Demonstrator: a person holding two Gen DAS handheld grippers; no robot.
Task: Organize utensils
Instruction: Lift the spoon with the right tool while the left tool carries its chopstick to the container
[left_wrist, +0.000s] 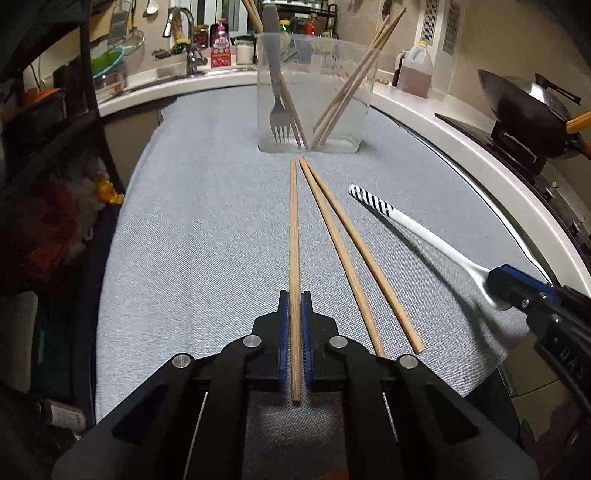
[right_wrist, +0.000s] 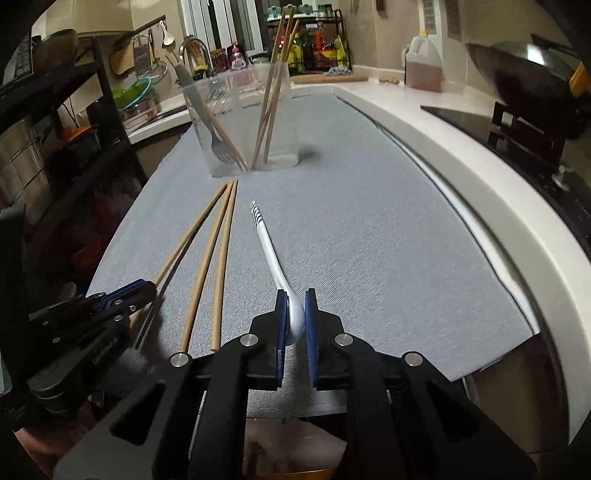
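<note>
A clear plastic utensil holder (left_wrist: 314, 96) stands at the far end of the grey mat and holds a fork (left_wrist: 277, 110) and several chopsticks. It also shows in the right wrist view (right_wrist: 243, 122). My left gripper (left_wrist: 295, 299) is shut on a wooden chopstick (left_wrist: 293, 229) that points at the holder. Two more chopsticks (left_wrist: 351, 258) lie on the mat to its right. My right gripper (right_wrist: 295, 299) is shut on the bowl end of a white spoon (right_wrist: 271, 254) with a striped handle tip, lifted just off the mat. The spoon shows in the left wrist view too (left_wrist: 417, 229).
The grey mat (left_wrist: 203, 240) covers the table. A white counter runs along the right with a wok (left_wrist: 528, 107) on a stove and an oil jug (left_wrist: 415, 70). A sink with a faucet (left_wrist: 188, 40) is behind. A dark shelf (left_wrist: 55, 147) stands on the left.
</note>
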